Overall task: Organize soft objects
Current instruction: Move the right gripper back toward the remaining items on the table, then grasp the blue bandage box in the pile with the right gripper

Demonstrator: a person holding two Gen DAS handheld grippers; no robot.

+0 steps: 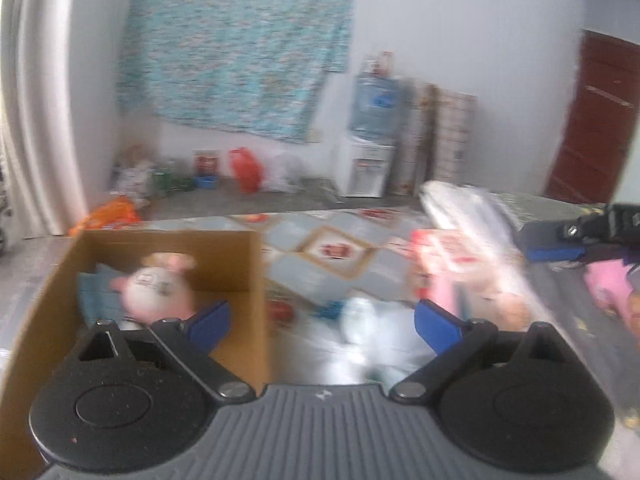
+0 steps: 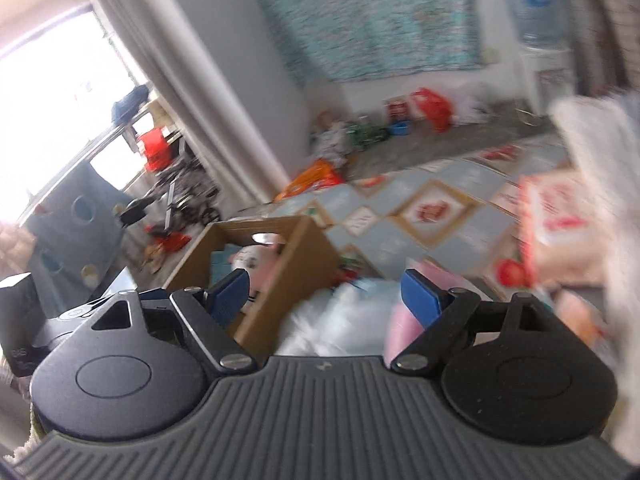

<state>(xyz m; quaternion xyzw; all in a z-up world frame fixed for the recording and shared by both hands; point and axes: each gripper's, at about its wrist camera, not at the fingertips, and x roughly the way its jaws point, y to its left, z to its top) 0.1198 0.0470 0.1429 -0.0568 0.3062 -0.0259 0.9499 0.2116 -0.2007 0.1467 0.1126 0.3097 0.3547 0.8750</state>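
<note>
1. The left gripper (image 1: pixel 322 322) has its blue-tipped fingers (image 1: pixel 210 324) spread wide apart, gripping nothing.
2. The right gripper (image 2: pixel 324 294) also has its fingers (image 2: pixel 420 294) spread apart and empty.
3. At ten o'clock from the left gripper stands an open brown cardboard box (image 1: pixel 256 280) holding a round white and pink plush toy (image 1: pixel 154 290).
4. Between the left fingers, blurred, lies a pale white soft bundle (image 1: pixel 360 320) on the patterned quilted bedspread (image 1: pixel 336 248).
5. At two o'clock, a pink soft item (image 1: pixel 610 284) sits beside the right gripper.
</note>
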